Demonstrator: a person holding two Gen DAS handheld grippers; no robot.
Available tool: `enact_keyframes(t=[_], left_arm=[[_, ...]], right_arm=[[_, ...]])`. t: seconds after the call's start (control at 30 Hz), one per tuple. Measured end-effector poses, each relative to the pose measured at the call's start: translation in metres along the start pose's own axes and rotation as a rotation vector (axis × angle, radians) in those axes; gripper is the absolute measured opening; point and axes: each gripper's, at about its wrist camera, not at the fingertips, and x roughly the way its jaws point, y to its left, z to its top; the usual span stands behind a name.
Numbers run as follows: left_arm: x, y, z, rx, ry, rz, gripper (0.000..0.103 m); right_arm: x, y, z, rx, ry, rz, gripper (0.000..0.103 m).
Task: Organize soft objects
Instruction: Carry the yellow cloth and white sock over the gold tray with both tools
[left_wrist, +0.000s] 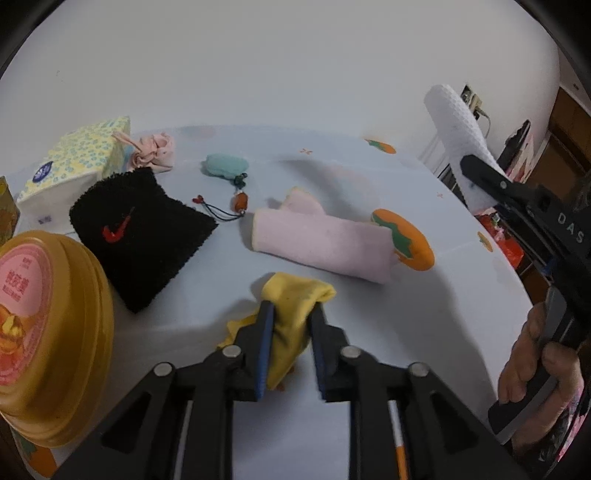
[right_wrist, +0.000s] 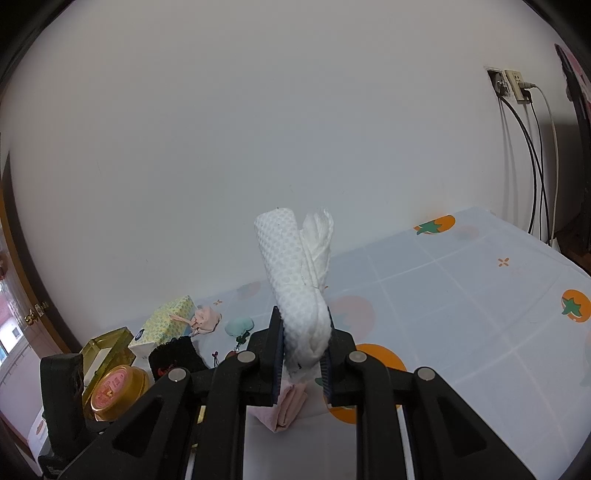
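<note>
"DAS" on right hand-held gripper body; red swoosh logo on black wristband; tub lid txt illegible.

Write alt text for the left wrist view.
The left tongs are shut on a crumpled yellow cloth lying on the pale tablecloth. Beyond it lie a folded pink towel and a black terry wristband; at right, the right tongs hold up a rolled white textured cloth.
</note>
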Motion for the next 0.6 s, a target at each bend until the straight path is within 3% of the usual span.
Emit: enact_keyframes(t=[0.23,0.33,0.5,0.6], left_arm=[[0.007,-0.016,0.000,0.067,0.013,0.072,0.030],[0.005,-0.015,0.000,0.068,0.010,0.078,0.023],[0.000,-0.008,0.000,0.035,-0.006,-0.008,0.015],[-0.015,-0.009,-0.002,0.046,-0.080,-0.076,0.013]], right_arm=[[0.002,0.000,-0.001,-0.001,0.007,-0.001,0.019],[0.003,-0.001,-0.001,-0.001,0.011,-0.005,0.019],[0.004,0.000,-0.002,-0.013,0.004,-0.018,0.019],[0.004,0.002,-0.003,-0.024,-0.002,-0.036,0.019]])
